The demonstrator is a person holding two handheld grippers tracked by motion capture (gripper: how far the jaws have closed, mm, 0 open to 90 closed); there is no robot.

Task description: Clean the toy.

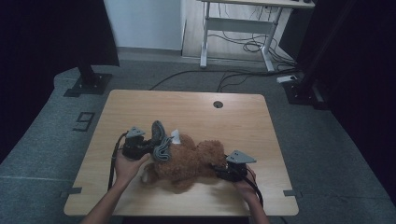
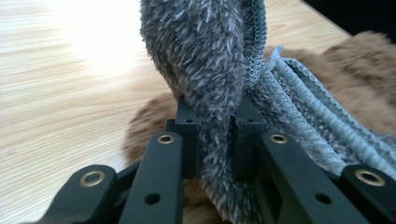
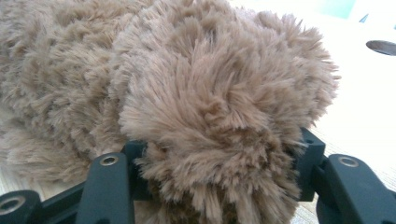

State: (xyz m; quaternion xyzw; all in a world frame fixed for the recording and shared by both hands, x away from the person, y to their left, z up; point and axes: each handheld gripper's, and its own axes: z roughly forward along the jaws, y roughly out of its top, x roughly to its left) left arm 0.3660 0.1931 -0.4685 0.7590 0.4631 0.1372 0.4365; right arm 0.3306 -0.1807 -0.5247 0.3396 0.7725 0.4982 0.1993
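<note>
A brown plush bear (image 1: pixel 191 158) lies on the wooden table (image 1: pixel 196 109) near its front edge. A grey fuzzy knit cloth (image 1: pixel 160 140) is draped at the bear's left end and rises above it. My left gripper (image 1: pixel 151 146) sits to the left of the bear. In the left gripper view it (image 2: pixel 215 119) is shut on a fold of the grey cloth (image 2: pixel 205 56), with the bear's fur (image 2: pixel 369 65) behind. My right gripper (image 1: pixel 218 169) is at the bear's right side. In the right gripper view it (image 3: pixel 223 154) clamps a thick furry limb of the bear (image 3: pixel 219 107).
A round cable hole (image 1: pixel 218 104) is set in the table's far side. A small white tag (image 1: pixel 176 136) sticks out by the cloth. Beyond the table are a black stand base (image 1: pixel 88 85), floor cables (image 1: pixel 233 77) and a white desk frame (image 1: pixel 236 25).
</note>
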